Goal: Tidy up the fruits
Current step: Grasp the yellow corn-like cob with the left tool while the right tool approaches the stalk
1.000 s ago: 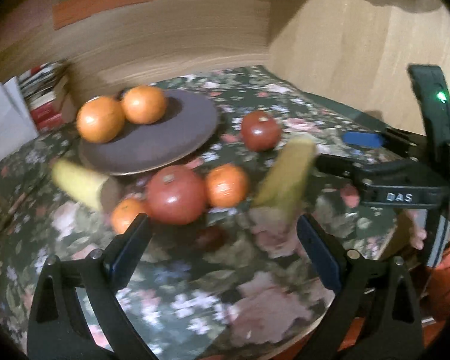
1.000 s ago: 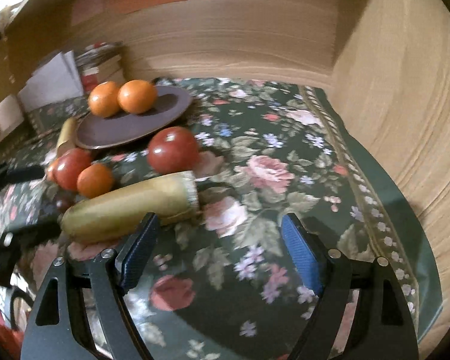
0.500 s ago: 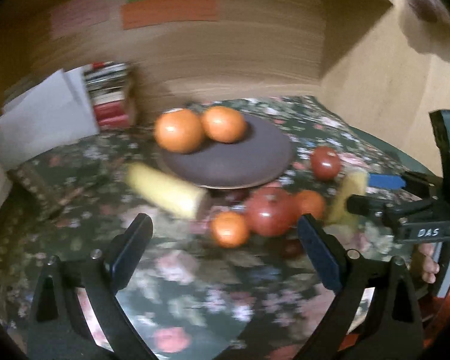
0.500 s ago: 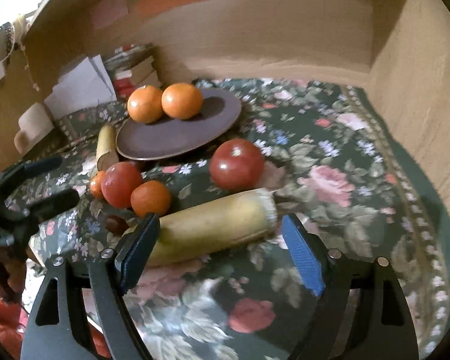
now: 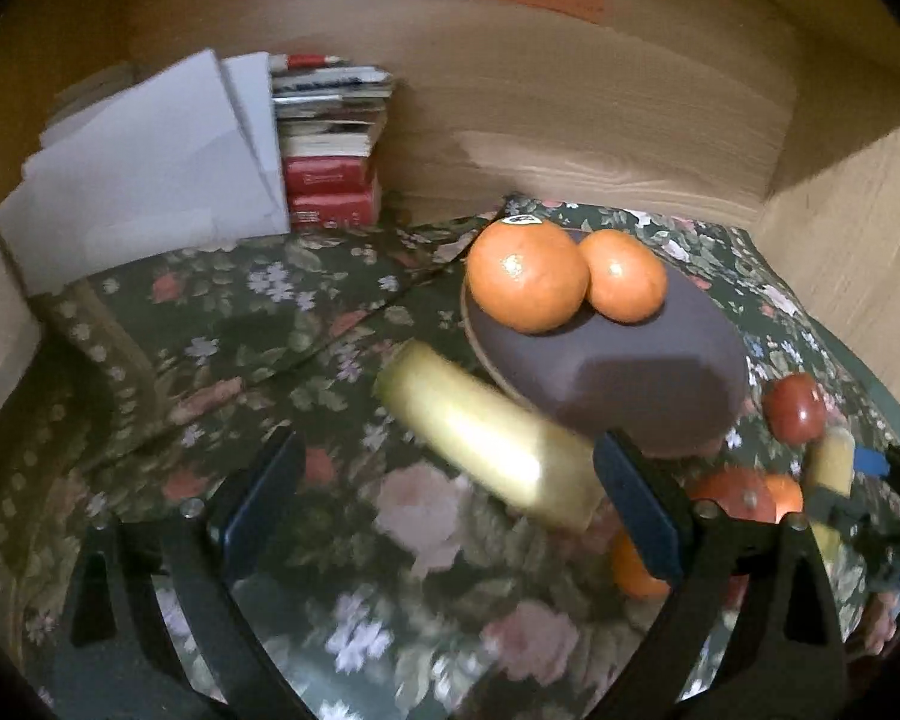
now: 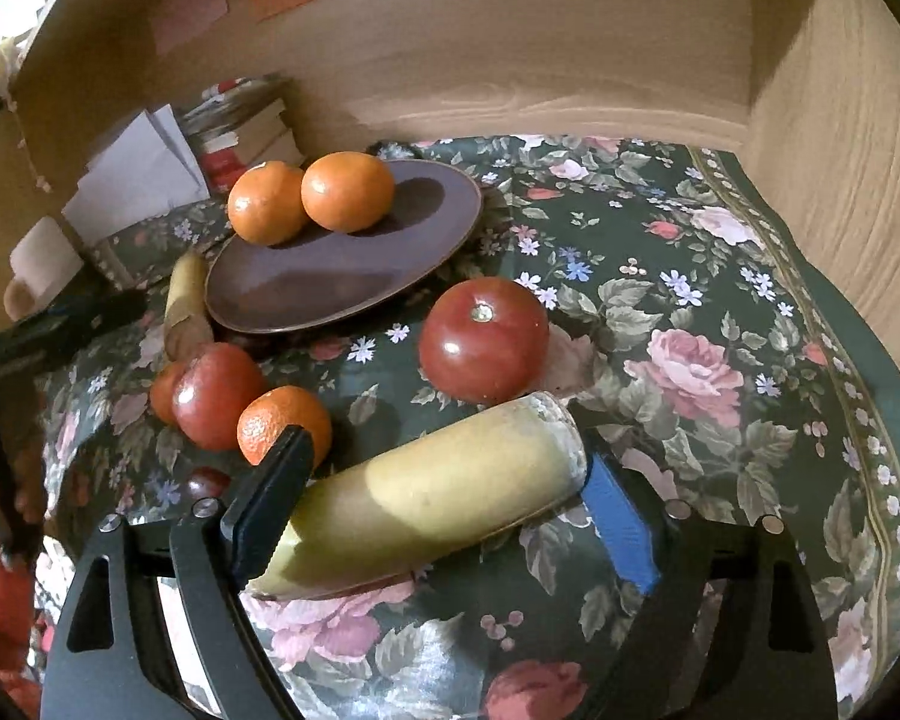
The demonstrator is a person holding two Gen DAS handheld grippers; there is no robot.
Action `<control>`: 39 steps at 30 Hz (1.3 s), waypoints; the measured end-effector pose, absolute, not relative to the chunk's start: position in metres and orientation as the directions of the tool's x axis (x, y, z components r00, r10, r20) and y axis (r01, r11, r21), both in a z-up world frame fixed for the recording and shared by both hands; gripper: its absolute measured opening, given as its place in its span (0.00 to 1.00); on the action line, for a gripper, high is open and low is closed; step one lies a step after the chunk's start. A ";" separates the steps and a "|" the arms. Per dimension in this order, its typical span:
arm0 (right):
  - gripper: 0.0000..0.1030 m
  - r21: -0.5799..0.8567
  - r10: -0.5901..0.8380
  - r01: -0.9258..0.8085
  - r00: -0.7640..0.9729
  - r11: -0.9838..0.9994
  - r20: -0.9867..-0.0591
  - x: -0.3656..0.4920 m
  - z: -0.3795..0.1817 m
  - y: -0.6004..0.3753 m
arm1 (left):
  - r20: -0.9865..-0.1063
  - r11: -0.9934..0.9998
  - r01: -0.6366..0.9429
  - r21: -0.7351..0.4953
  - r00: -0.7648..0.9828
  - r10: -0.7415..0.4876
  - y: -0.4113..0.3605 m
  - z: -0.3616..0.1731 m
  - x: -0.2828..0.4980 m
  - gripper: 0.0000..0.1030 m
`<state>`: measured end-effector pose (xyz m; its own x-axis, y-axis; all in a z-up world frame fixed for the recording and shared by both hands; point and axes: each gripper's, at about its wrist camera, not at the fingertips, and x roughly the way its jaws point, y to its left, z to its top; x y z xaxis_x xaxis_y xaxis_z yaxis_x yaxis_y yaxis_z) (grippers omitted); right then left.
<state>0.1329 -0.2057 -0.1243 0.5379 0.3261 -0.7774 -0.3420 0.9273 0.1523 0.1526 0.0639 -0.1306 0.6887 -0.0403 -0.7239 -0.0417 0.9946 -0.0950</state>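
Observation:
A brown plate (image 6: 354, 270) holds two oranges (image 6: 309, 198) at the back of the floral cloth. In the right wrist view my right gripper (image 6: 444, 492) is open, its jaws either side of a yellow banana piece (image 6: 432, 492) lying on the cloth. A red tomato (image 6: 483, 339) sits just beyond it; another tomato (image 6: 216, 393) and a small orange (image 6: 282, 420) lie to the left. In the left wrist view my left gripper (image 5: 444, 504) is open and empty; a second banana piece (image 5: 486, 444) lies between its jaws near the right one, beside the plate (image 5: 630, 372).
A stack of books (image 5: 330, 144) and white papers (image 5: 144, 162) stand at the back left. Wooden walls (image 6: 840, 120) close the back and right side. A small dark fruit (image 6: 204, 483) lies near the right gripper's left finger.
The left gripper has swung left and closer, so the banana piece by the plate now sits between its jaws. The right gripper has moved forward around the other banana piece.

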 end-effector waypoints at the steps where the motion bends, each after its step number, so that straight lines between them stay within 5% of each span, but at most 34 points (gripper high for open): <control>1: 0.83 0.157 0.330 -0.344 0.532 0.926 -0.780 0.133 -0.124 -0.206 | -0.727 0.995 -0.040 -0.089 0.686 -0.038 0.061 -0.132 0.159 0.95; 13: 0.82 0.118 0.323 -0.403 0.491 0.908 -0.809 0.141 -0.124 -0.198 | -0.755 0.998 0.014 -0.054 0.653 -0.050 0.059 -0.149 0.173 0.95; 19: 0.77 0.133 0.336 -0.431 0.439 0.893 -0.833 0.145 -0.122 -0.206 | -0.803 1.000 0.013 -0.027 0.595 -0.030 0.080 -0.159 0.161 0.75; 28: 0.75 0.115 0.301 -0.406 0.433 0.907 -0.849 0.141 -0.119 -0.214 | -0.793 0.999 0.045 0.011 0.609 -0.019 0.069 -0.152 0.177 0.69; 30: 0.75 0.116 0.298 -0.397 0.437 0.911 -0.848 0.139 -0.120 -0.214 | -0.812 0.999 0.053 -0.001 0.583 -0.031 0.070 -0.158 0.188 0.51; 33: 0.76 0.108 0.289 -0.393 0.440 0.913 -0.850 0.138 -0.122 -0.210 | -0.814 0.999 0.041 -0.018 0.579 -0.039 0.076 -0.161 0.192 0.40; 39: 0.69 0.045 0.275 -0.458 0.450 0.888 -0.849 0.137 -0.123 -0.199 | -0.814 0.997 0.058 -0.042 0.577 -0.068 0.080 -0.154 0.167 0.37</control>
<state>0.1370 -0.1992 -0.1227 0.4504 0.2750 -0.8494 -0.4577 0.8880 0.0448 0.1668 0.0800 -0.1544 0.5774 -0.0676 -0.8136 0.0581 0.9974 -0.0417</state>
